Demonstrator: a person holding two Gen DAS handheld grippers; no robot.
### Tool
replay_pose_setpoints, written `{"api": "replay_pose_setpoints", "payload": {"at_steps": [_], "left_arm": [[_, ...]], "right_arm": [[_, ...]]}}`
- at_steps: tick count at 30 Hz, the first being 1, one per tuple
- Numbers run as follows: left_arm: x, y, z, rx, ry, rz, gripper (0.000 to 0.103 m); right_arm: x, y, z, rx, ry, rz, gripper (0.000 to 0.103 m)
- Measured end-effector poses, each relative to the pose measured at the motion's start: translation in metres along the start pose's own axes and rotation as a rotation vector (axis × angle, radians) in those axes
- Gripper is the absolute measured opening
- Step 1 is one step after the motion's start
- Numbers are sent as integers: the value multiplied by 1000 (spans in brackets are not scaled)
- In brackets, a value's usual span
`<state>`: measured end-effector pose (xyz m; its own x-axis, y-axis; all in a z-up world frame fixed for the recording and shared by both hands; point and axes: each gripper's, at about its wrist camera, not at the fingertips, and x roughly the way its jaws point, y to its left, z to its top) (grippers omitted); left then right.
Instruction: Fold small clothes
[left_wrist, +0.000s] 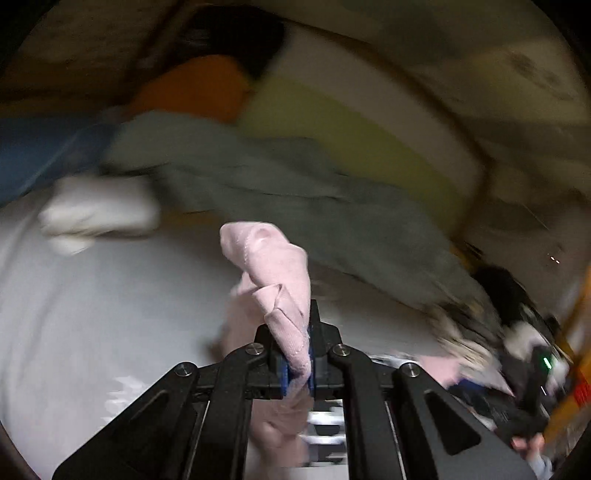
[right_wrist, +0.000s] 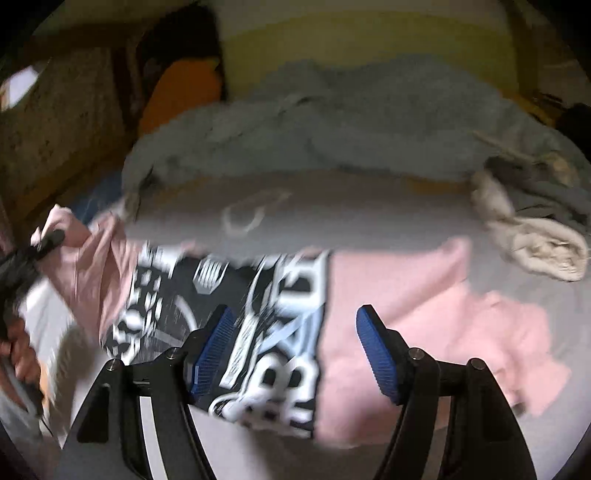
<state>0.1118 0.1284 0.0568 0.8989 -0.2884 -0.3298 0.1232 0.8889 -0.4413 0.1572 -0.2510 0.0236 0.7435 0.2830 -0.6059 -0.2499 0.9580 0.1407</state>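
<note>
The left tongs (left_wrist: 297, 354) are clamped tight on a bunched fold of the pink garment (left_wrist: 273, 280), lifting it off the white bed sheet (left_wrist: 92, 314). The right tongs (right_wrist: 295, 354) stand wide apart, gripping nothing, above the garment's black-and-white print (right_wrist: 236, 314).

Left hand-held gripper (left_wrist: 297, 350): jaws clamped tight on a fold of pink cloth (left_wrist: 277, 280), pointing slightly downward. Right hand-held gripper (right_wrist: 295, 350): jaws spread wide, blue pads (right_wrist: 212, 350) bare, tilted downward, gripping nothing.
</note>
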Motion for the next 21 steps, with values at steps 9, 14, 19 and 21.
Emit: {"api": "replay_pose_setpoints", "payload": {"at_steps": [9,14,19,21], "left_arm": [[86,-93,-69,84,261,-145,7],[112,-101,-105,77,421,-164,32],[70,-118,-104,139,348,-209,49],[59,-111,-95,123,311,-160,49]], "right_arm": [[-33,-61,24,170,-74,-79,71],[-34,-72,25,191,-64,-65,71],[-30,-65,21,168,-52,-49,71],[-26,-56,17,161,-46,-12,71]]}}
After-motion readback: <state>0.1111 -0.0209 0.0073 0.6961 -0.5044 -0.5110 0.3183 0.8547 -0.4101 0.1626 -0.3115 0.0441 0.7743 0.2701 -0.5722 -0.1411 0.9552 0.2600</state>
